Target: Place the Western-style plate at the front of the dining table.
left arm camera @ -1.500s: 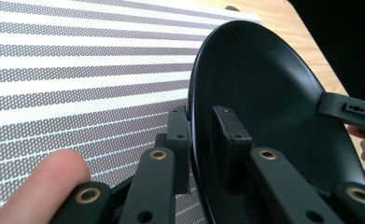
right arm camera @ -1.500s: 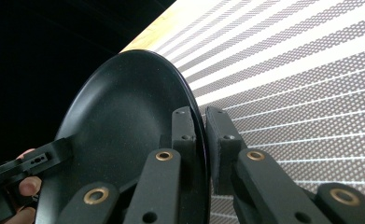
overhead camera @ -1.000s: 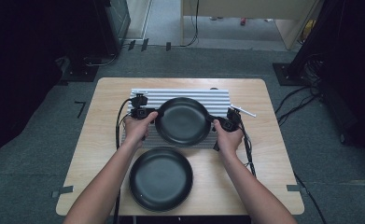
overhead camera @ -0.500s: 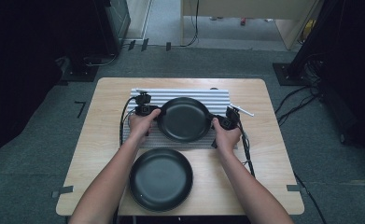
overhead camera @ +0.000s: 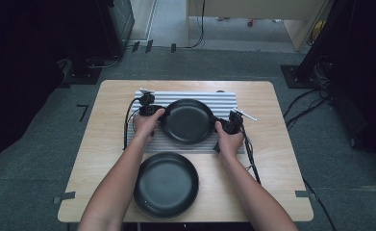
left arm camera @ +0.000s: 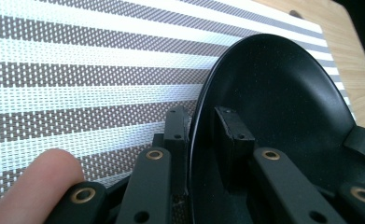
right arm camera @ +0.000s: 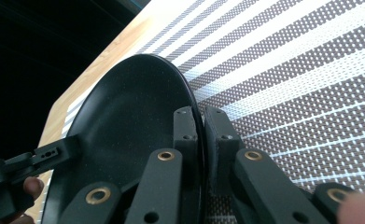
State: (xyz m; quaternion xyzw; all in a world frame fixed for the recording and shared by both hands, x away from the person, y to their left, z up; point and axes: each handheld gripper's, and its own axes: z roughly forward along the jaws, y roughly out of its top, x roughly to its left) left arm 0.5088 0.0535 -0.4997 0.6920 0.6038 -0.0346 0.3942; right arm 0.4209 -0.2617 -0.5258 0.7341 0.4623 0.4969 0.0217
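A black plate (overhead camera: 188, 121) is held over a grey-and-white striped mat (overhead camera: 224, 101) on a wooden table (overhead camera: 272, 159). Its left rim is pinched between the jaws of the left gripper (overhead camera: 157, 114), and its right rim is pinched by the right gripper (overhead camera: 220, 124). A second black plate (overhead camera: 166, 184) is seen lying on the bare table, nearer the person.

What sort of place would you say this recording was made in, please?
Probably a lab or studio set up for recording, not a kitchen: a small wooden table stands on grey carpet, with loose cables and dark equipment stands around it.
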